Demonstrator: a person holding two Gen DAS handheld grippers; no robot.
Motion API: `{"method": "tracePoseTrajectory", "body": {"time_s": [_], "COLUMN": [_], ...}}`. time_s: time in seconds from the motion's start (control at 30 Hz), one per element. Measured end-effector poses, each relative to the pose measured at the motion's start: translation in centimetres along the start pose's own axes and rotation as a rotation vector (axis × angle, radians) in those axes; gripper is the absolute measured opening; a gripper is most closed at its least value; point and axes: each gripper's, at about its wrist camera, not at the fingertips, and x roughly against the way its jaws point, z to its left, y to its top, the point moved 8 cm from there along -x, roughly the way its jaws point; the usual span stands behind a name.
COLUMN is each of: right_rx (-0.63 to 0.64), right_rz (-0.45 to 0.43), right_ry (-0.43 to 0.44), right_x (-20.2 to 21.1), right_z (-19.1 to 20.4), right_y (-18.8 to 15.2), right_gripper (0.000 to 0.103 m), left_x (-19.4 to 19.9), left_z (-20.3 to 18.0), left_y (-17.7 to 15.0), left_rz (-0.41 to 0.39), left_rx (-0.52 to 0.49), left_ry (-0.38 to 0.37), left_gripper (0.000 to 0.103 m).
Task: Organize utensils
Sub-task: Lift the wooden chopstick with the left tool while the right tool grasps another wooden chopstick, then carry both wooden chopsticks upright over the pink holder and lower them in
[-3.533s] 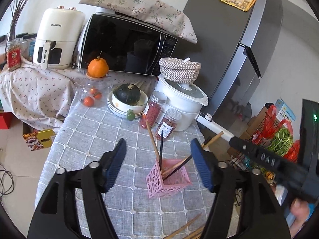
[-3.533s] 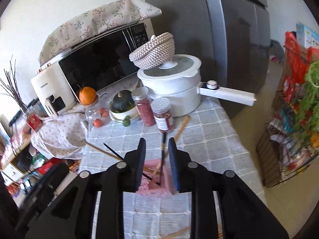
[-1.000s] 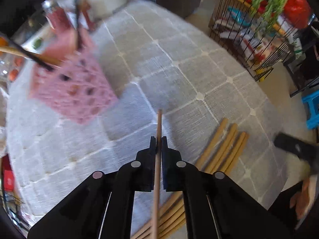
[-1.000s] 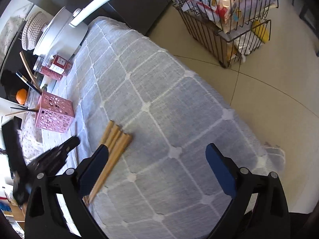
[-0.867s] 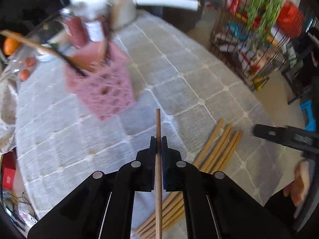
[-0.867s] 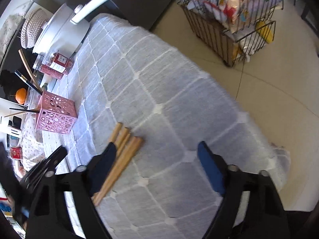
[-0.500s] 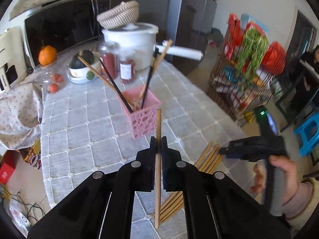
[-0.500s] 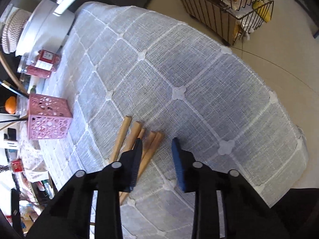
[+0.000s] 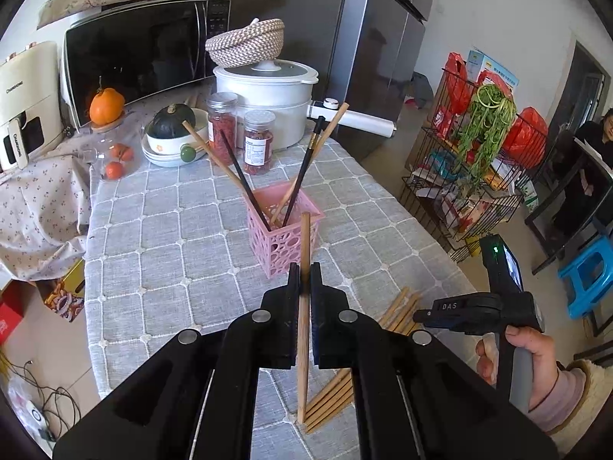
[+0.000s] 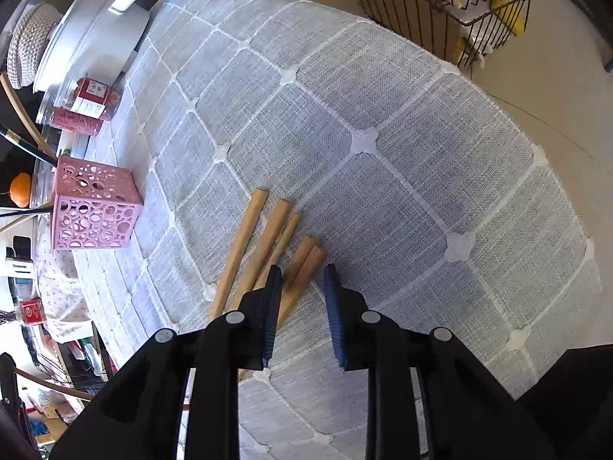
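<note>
My left gripper (image 9: 305, 280) is shut on a wooden chopstick (image 9: 304, 237), held above the table and pointing at the pink perforated holder (image 9: 285, 241). The holder has several chopsticks leaning in it, some wooden and some black. A bundle of loose wooden chopsticks (image 10: 268, 241) lies on the grey checked cloth near the table's front edge. My right gripper (image 10: 302, 280) hangs over their near ends, its jaws closing with two chopstick ends between them. A gap still shows at the right pad. A hand (image 9: 528, 349) holds that gripper in the left wrist view.
Behind the holder stand two red-filled jars (image 9: 258, 142), a white pot (image 9: 268, 92) with a long handle, a bowl with a squash, and a microwave (image 9: 145, 53). A wire rack (image 9: 471, 176) and a blue stool (image 9: 590, 276) stand on the floor to the right.
The left gripper has risen with its chopstick and tipped up to face the holder. The right gripper's jaws went from wide to narrow as it came over the loose chopsticks' ends.
</note>
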Motion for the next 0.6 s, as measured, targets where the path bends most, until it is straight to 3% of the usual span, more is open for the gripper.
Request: {"method": "tracePoseTrajectory", "body": {"time_s": [0.3, 0.6], "right_rx": [0.015, 0.185], "right_rz": [-0.074, -0.236], "right_ry": [0.108, 0.182], "right_x": [1.0, 7.6], "right_z": [0.8, 3.5], "right_y": [0.6, 0.1], "right_gripper": [0.011, 0.010], "left_x": [0.0, 1.7], "left_z": [0.3, 0.0], "left_y": [0.0, 0.6], "left_rz": [0.005, -0.037], "left_rx": [0.014, 0.017], "left_ry": [0.006, 0.019], "left_gripper": [0.005, 0.005]}}
